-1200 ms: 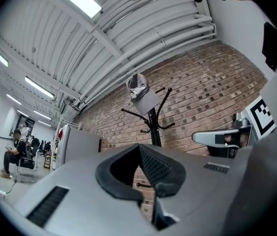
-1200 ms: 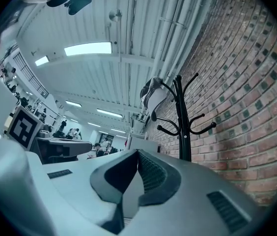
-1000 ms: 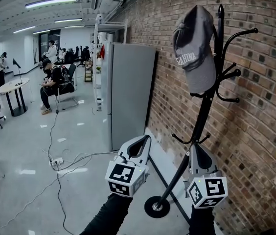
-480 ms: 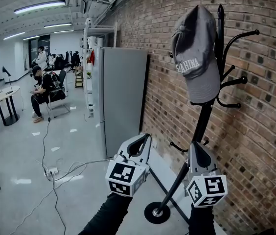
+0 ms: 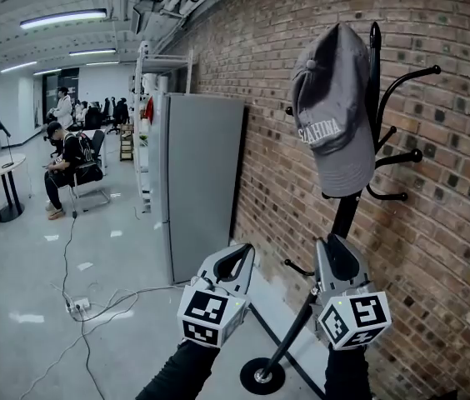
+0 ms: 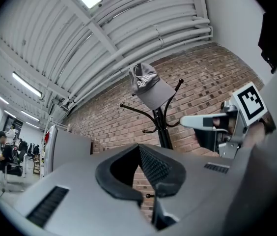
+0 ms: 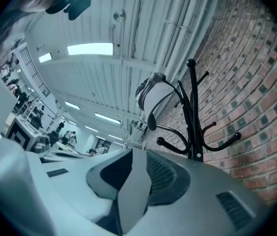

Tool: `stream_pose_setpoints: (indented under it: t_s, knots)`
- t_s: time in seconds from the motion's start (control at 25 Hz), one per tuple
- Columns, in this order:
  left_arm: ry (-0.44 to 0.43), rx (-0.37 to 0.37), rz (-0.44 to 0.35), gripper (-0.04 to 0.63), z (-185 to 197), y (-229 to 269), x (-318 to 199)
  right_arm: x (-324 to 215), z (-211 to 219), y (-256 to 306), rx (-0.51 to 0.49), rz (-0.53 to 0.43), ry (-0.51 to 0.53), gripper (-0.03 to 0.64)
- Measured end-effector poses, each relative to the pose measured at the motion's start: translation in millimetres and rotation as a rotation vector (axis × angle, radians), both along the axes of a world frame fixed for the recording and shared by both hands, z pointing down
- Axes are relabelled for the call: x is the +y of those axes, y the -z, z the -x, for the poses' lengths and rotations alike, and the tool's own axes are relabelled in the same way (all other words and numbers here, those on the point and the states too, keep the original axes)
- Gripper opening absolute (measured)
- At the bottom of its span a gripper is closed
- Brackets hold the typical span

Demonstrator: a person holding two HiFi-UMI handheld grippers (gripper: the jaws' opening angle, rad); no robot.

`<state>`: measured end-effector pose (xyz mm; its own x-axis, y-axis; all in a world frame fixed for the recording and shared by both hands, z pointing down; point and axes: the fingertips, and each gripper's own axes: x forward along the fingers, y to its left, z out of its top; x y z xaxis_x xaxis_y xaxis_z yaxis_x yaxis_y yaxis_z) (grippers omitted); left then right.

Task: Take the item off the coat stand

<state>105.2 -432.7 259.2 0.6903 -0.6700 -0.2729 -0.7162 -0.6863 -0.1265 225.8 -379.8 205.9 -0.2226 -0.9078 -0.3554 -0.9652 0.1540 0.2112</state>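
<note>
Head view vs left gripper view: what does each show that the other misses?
Head view only: round base of the coat stand, a power strip, the left tool from outside. Left gripper view only: the ribbed pads inside the left tool. Both: grey cap on the stand, brick wall, grey cabinet, and the right tool, jaws opening with nothing between them.

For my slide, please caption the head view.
Left gripper and opening, empty right gripper below a grey cap on coat stand.
</note>
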Motion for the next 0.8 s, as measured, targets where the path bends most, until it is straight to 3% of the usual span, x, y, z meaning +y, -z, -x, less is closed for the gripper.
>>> stream_pose_setpoints:
  t_s: [0.16,0.6,0.8]
  knots:
    - [-0.001,-0.003,0.012,0.008,1,-5,-5,-11,6,21,-0.026,-0.015,0.078,0.152]
    - [-0.002,-0.008,0.009,0.008,6,-9,-20,-25,0,74,-0.033,-0.128,0.040,0.156]
    - [0.003,-0.012,-0.003,0.008,9,-7,-20,-29,1,83,-0.064,-0.132,0.062,0.155]
